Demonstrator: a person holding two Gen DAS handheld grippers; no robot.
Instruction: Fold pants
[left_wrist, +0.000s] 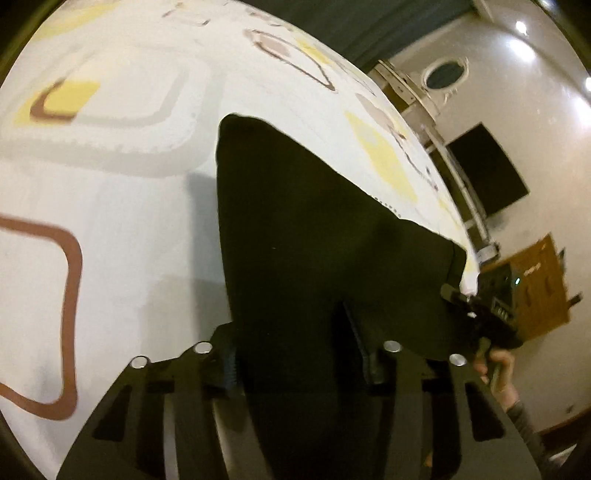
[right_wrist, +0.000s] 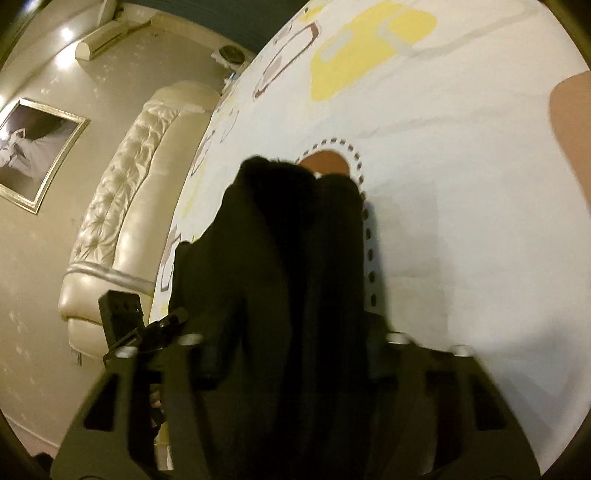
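Note:
The black pants (left_wrist: 314, 229) hang lifted over a white bed sheet (left_wrist: 129, 192) printed with yellow and brown shapes. My left gripper (left_wrist: 301, 350) is shut on the pants' near edge, with cloth bunched between its fingers. My right gripper (right_wrist: 291, 350) is shut on another part of the pants (right_wrist: 295, 240), which drape forward in dark folds over the sheet (right_wrist: 461, 221). The right gripper also shows at the right of the left wrist view (left_wrist: 480, 314). The left gripper shows at the left of the right wrist view (right_wrist: 147, 328).
A cream tufted headboard (right_wrist: 122, 221) runs along the bed's side. A framed picture (right_wrist: 33, 151) hangs on the wall. A wall TV (left_wrist: 487, 170) and a wooden door (left_wrist: 535, 288) lie beyond the bed's edge.

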